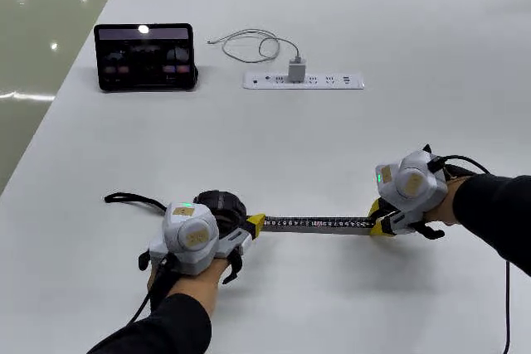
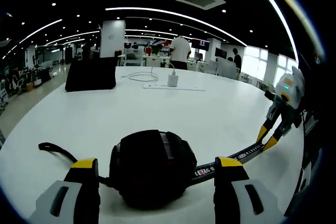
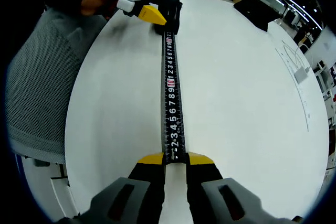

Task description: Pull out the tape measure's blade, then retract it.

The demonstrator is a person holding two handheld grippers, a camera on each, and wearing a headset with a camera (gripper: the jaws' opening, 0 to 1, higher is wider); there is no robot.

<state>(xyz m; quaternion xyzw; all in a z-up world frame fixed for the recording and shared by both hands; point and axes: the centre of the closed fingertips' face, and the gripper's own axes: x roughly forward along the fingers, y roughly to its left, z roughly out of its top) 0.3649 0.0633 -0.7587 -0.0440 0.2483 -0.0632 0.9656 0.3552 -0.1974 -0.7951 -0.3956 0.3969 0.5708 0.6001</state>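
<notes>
Black plastic, the round tape measure case (image 2: pixel 152 169) lies on the white bench (image 1: pixel 332 138) between the left gripper's (image 2: pixel 156 163) wide jaws, its dark numbered blade (image 3: pixel 172 93) stretched to the right gripper (image 3: pixel 175 158), jaws pinching its tip; pull-out looks underway, retraction needing a guided return toward the case.

Worktop (image 1: pixel 332 147): white, matt and wide.
Tablet (image 1: pixel 145 56): dark, propped up near the worktop's far left corner, its screen dimly lit.
Power strip (image 1: pixel 304 80): white, lying flat near the far edge, just right of the tablet.
Charger (image 1: pixel 296 68): white block plugged into the strip.
Cable (image 1: pixel 249 43): thin and white, looping from the charger toward the far edge.
Floor (image 1: pixel 41 39): glossy, beyond the left edge, mirroring ceiling lights.
Grey mesh (image 3: pixel 42 87): off the worktop's edge, possibly a chair back.
Person (image 2: pixel 180 51): white top, standing beyond the far edge.
</notes>
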